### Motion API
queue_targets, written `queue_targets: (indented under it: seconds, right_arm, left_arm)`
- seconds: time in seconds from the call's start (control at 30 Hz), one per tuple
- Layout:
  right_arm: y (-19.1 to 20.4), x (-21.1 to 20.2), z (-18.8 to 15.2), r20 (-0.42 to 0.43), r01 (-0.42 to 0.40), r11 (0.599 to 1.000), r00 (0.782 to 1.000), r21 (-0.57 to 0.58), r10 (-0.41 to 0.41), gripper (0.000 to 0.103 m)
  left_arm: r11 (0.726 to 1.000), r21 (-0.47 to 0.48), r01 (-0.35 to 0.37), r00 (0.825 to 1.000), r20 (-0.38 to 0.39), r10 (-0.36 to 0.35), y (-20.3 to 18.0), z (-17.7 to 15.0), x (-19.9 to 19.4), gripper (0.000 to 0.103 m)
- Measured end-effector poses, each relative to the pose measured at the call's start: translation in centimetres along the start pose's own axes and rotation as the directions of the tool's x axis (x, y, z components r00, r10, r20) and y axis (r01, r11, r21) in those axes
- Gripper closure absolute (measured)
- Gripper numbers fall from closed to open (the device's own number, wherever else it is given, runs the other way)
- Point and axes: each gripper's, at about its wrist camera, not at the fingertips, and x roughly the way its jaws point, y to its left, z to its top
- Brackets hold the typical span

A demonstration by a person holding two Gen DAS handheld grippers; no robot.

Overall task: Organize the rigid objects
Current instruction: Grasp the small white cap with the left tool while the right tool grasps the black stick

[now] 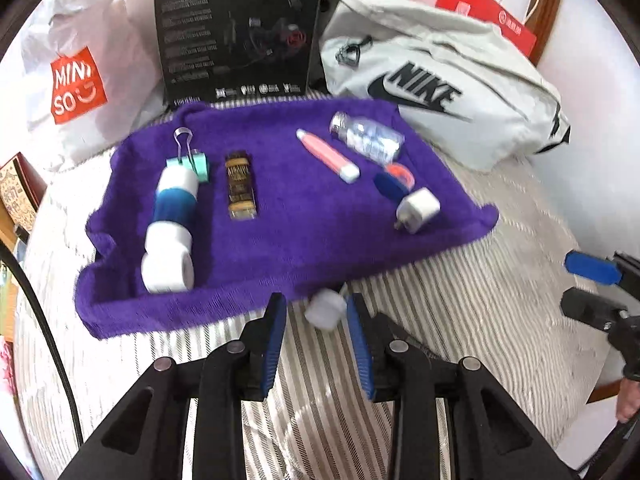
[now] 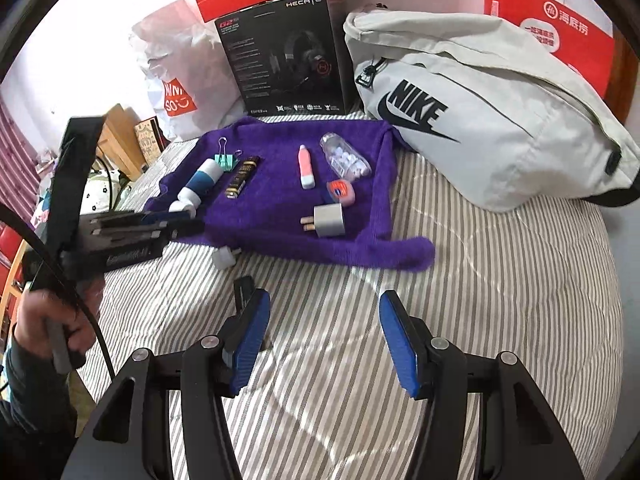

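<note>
Seven small items on purple towel, bed; one white cap off its edge, between left tool pads, untouched, jaws slack; right tool released, empty. Risk: cap rolls on soft striped quilt if nudged

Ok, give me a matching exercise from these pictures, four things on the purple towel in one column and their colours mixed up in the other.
Things:
1. binder clip
2. wall plug
3. slim stick
4. bottle of pills

Colours:
A. pink and white
B. clear, with a silver cap
C. mint green
D. pale grey

Pairs: 1-C, 2-D, 3-A, 4-B
</note>
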Motion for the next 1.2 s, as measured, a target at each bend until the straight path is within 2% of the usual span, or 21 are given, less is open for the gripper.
queue_targets:
  seconds: [0.1,0.3,0.4,0.6,0.7,0.87,1.0,1.1,1.2]
  right_arm:
    - [0.4,-0.1,-0.7,-0.010,0.007,1.000,1.000,-0.006,-0.007,0.047]
    - [0.6,0.2,-2.2,-0.031,0.013,1.000,0.999,-0.003,-0.013,0.045]
    - [0.2,0.9,-3.0,-0.055,0.014,1.000,0.998,0.001,-0.014,0.045]
    - [-0.1,2.2,-3.5,-0.096,0.019,1.000,0.995,0.007,-0.018,0.045]
    - [-0.1,2.7,-3.4,-0.107,0.020,1.000,0.994,0.000,-0.020,0.045]
    - [0.0,3.4,-3.4,-0.124,0.019,1.000,0.992,-0.004,-0.019,0.045]
    - [0.2,4.1,-3.5,-0.138,0.013,1.000,0.990,-0.004,-0.013,0.045]
    - [0.6,4.6,-3.3,-0.141,-0.003,1.000,0.990,-0.003,0.002,0.045]
    - [1.7,5.4,-2.8,-0.134,-0.056,0.998,0.989,-0.018,0.053,0.045]
  left_arm:
    - [1.000,0.010,0.012,1.000,-0.028,-0.012,-0.2,-0.6,1.1,0.073]
    - [0.994,0.107,-0.025,0.999,-0.039,0.029,-0.9,-1.2,3.0,0.073]
    - [0.991,0.133,-0.015,0.999,-0.043,0.021,-1.3,-1.0,3.4,0.073]
    - [0.973,0.230,-0.036,0.998,-0.037,0.045,-2.7,-0.4,4.4,0.073]
    - [0.971,0.241,0.000,0.999,-0.040,0.010,-2.9,-0.3,4.4,0.075]
    - [0.973,0.228,0.027,0.999,-0.039,-0.019,-2.7,-1.0,3.9,0.075]
    - [0.985,0.164,0.055,0.998,-0.036,-0.050,-1.5,-1.5,3.1,0.075]
    - [0.992,0.120,0.032,0.999,-0.027,-0.029,-0.1,-2.0,2.5,0.075]
    - [0.997,0.073,0.020,1.000,-0.021,-0.018,1.2,-2.5,2.0,0.075]
